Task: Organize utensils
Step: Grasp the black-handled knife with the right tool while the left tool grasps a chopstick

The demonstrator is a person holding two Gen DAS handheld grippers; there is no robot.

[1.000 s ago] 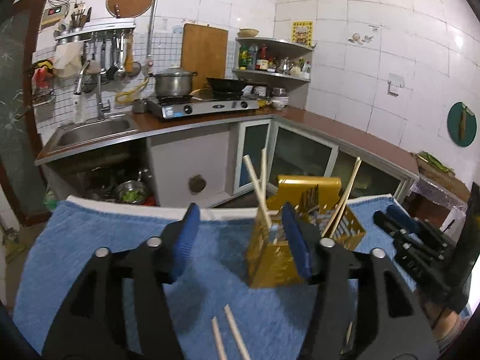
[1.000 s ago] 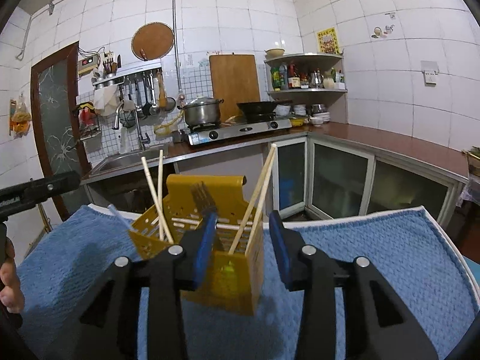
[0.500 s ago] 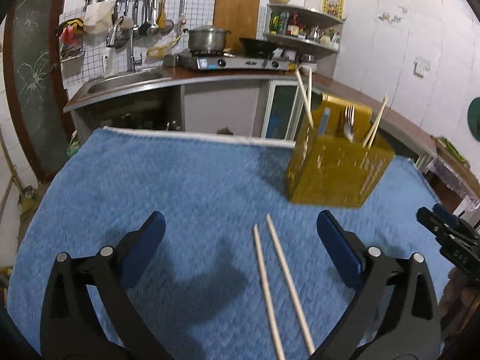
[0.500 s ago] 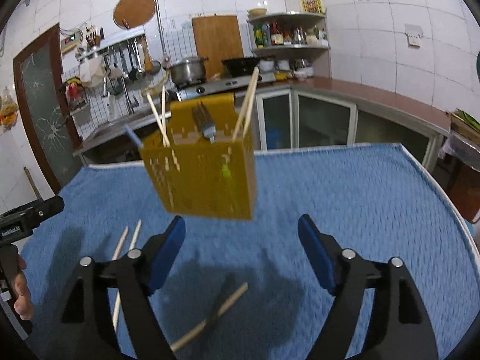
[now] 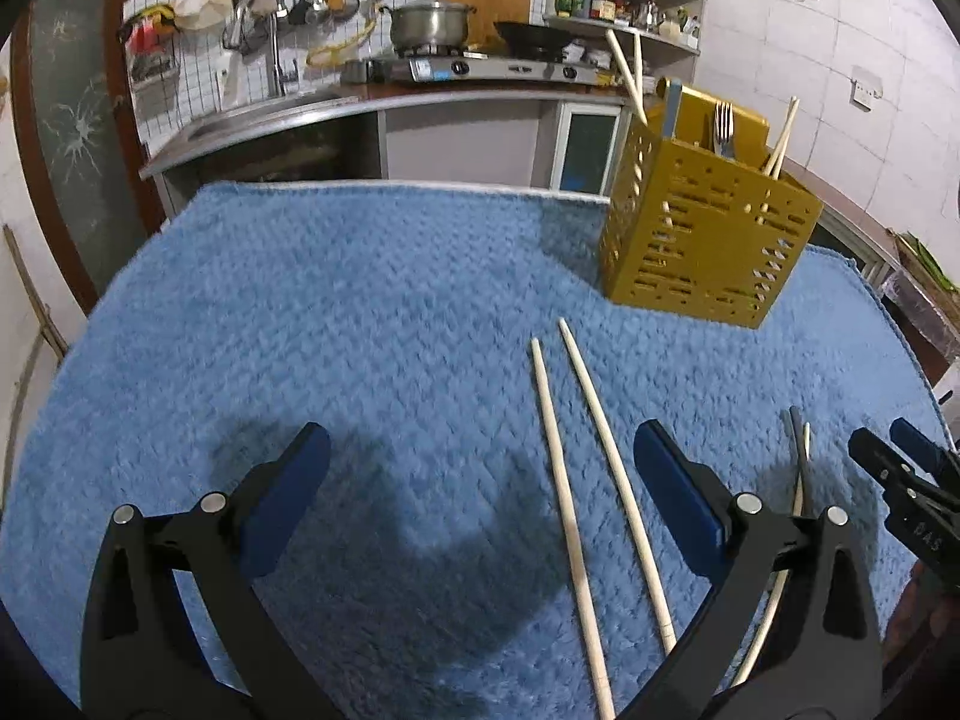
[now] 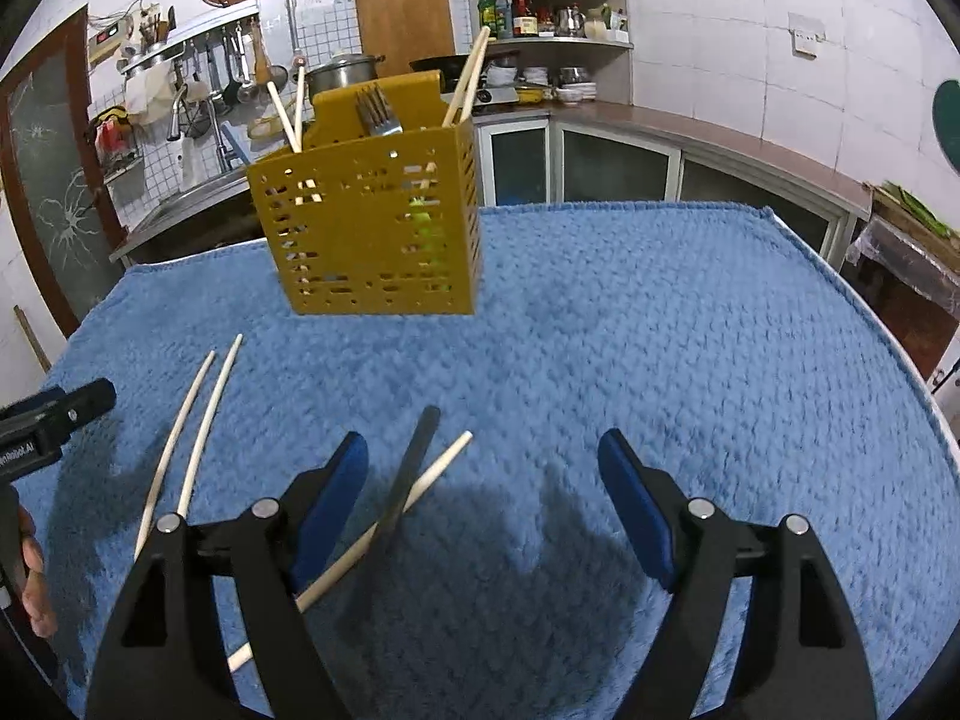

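A yellow perforated utensil holder (image 5: 708, 240) (image 6: 372, 228) stands upright on the blue towel (image 5: 372, 312) (image 6: 630, 330), with a fork (image 6: 375, 114) and some chopsticks in it. Two loose chopsticks (image 5: 558, 480) (image 6: 210, 426) lie side by side on the towel. They lie between the fingers of my left gripper (image 5: 480, 438), nearer the right finger; it is open and holds nothing. A dark utensil handle (image 6: 411, 462) lies across a third chopstick (image 6: 441, 462), just inside the left finger of my right gripper (image 6: 483, 447), which is open and empty.
A kitchen counter with a sink, a gas stove (image 5: 480, 69) and a pot runs behind the table. Each gripper shows at the edge of the other's view: the left gripper (image 6: 60, 414) and the right gripper (image 5: 900, 468). A hand (image 6: 30, 570) holds the left one.
Both grippers have come down towards the towel, tilted further downward and opened wider. The holder now stands farther ahead of them, and the loose chopsticks have come into view.
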